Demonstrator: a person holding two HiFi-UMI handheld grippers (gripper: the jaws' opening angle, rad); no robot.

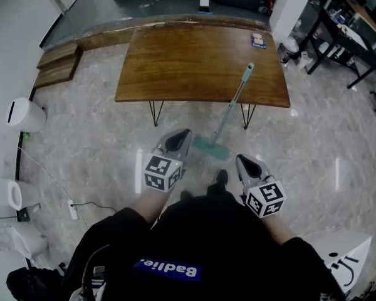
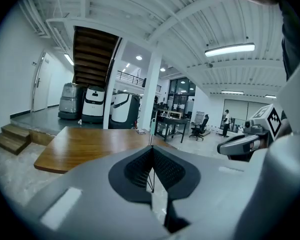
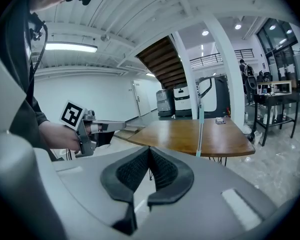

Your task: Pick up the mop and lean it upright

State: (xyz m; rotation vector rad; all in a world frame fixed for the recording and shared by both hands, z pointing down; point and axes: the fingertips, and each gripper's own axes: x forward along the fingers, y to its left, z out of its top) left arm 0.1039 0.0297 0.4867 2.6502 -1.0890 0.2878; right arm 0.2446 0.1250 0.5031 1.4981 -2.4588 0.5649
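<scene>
The mop leans against the front edge of the wooden table (image 1: 200, 61). Its teal head (image 1: 208, 148) rests on the floor and its thin handle (image 1: 237, 96) slants up to the tabletop. My left gripper (image 1: 178, 137) hangs just left of the mop head, shut and empty. My right gripper (image 1: 245, 163) is a little right of and nearer than the head, also shut with nothing in it. In the left gripper view the handle (image 2: 152, 129) rises right above the closed left gripper (image 2: 152, 149). In the right gripper view the handle (image 3: 200, 129) stands beyond and to the right of the shut right gripper (image 3: 150, 149).
Wooden steps (image 1: 56, 64) lie at the far left. White machines (image 1: 25, 115) and a power strip with its cable (image 1: 72, 209) line the left side. A black desk (image 1: 348, 30) stands at the far right. A small packet (image 1: 258, 40) lies on the table.
</scene>
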